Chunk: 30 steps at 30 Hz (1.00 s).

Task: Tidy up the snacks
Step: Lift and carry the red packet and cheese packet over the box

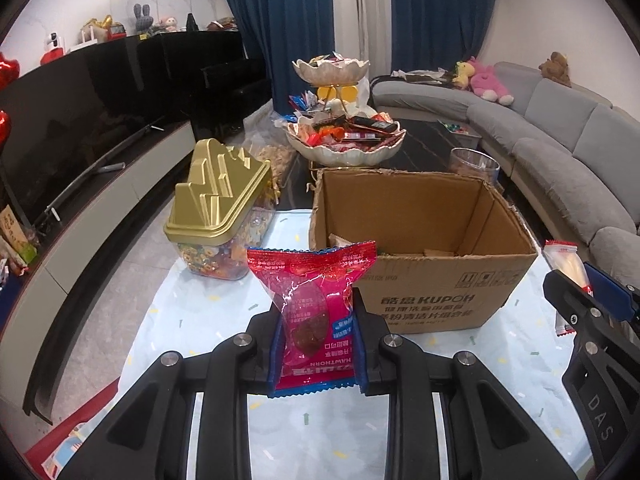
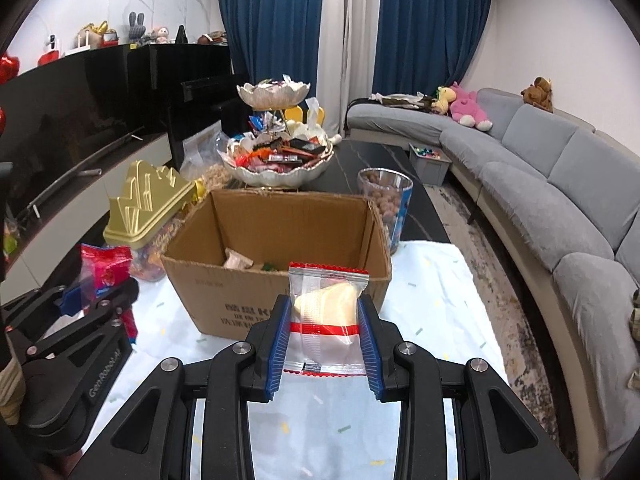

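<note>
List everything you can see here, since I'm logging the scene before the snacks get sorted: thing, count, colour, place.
red snack packet: 1, red and pink, held upright in the left gripper
clear snack packet: 1, clear with red stripe, pale contents, held in the right gripper
cardboard box: 1, brown, open, middle of the table, a few items inside
gold-lidded jar: 1, clear with gold lid, left of the box
tiered dish: 1, white, behind the box, full of wrapped snacks
clear tub: 1, brown balls inside, right rear of the box
sofa: 1, grey, right side
left gripper: 1, black, blue pads
right gripper: 1, black, blue pads
</note>
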Each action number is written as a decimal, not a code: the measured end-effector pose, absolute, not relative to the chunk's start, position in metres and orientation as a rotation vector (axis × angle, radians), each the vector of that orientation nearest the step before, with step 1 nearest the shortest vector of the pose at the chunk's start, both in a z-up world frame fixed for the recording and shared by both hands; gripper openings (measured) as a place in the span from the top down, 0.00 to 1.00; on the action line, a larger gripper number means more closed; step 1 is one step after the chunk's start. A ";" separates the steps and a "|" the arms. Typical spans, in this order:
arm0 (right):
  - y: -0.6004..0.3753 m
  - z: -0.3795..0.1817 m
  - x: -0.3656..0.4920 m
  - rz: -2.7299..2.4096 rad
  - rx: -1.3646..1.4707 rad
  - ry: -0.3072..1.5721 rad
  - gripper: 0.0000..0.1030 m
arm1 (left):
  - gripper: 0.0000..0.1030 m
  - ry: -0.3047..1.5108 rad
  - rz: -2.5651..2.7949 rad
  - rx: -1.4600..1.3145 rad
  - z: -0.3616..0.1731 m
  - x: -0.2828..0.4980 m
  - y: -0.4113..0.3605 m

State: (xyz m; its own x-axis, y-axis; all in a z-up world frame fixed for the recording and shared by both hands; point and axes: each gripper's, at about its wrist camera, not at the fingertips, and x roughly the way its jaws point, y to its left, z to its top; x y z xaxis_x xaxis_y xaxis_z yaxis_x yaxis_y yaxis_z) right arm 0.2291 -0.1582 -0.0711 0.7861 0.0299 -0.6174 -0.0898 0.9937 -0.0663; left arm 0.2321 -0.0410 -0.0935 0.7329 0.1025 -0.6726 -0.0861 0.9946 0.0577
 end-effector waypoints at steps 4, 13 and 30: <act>-0.156 -0.064 0.234 0.071 -0.099 0.651 0.67 | 0.73 0.737 0.087 0.029 -0.088 0.238 -0.044; -0.154 -0.052 0.251 0.087 -0.097 0.629 0.67 | 0.73 0.742 0.044 0.038 -0.081 0.265 -0.045; -0.155 -0.045 0.290 0.098 -0.105 0.625 0.67 | 0.73 0.731 -0.032 0.051 -0.069 0.310 -0.052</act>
State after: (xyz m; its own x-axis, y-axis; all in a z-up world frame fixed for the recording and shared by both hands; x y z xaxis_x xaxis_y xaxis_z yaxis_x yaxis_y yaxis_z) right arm 0.2905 -0.1554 -0.0454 0.8069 0.0594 -0.5877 -0.1228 0.9901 -0.0685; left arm 0.3104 -0.0524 -0.0690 0.7440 -0.0115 -0.6681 0.0473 0.9982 0.0355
